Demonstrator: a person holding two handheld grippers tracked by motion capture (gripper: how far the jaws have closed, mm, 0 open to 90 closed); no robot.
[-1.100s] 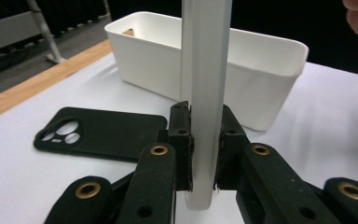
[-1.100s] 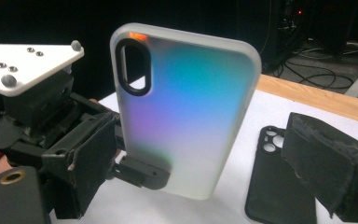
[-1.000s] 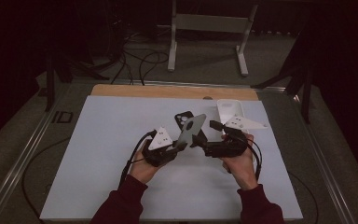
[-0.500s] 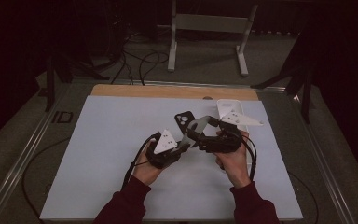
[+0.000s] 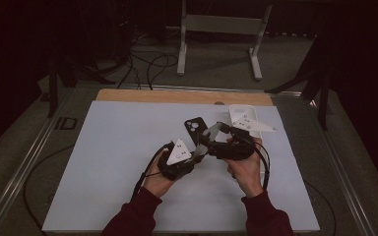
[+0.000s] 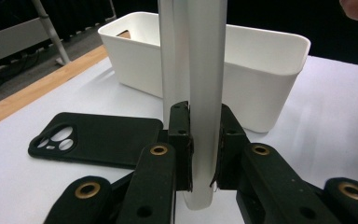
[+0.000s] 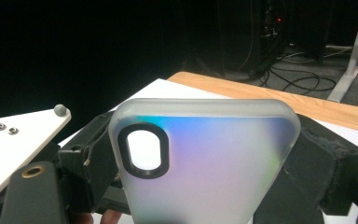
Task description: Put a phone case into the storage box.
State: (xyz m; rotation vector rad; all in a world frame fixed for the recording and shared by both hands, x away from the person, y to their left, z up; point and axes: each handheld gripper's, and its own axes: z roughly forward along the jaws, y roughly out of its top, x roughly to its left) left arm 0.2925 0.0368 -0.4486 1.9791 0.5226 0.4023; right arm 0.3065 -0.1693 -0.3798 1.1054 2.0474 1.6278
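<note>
A frosted translucent phone case hangs above the table between my two grippers. My left gripper comes in from the left. In its own view the case stands edge-on and the left gripper is shut on its lower edge. My right gripper meets it from the right. There the case shows its broad back with an oval camera cutout, and the right gripper has its jaws pressed on both side edges. A black phone case lies flat on the table just behind them, black case.
A white bin stands at the back right of the white tabletop, close behind the grippers, bin. A wooden strip runs along the far edge. The left gripper's white plate sits at the left.
Both hands have drifted a little left and away from the person. The translucent case has come down from a raised tilt to sit lower between the two grippers.
</note>
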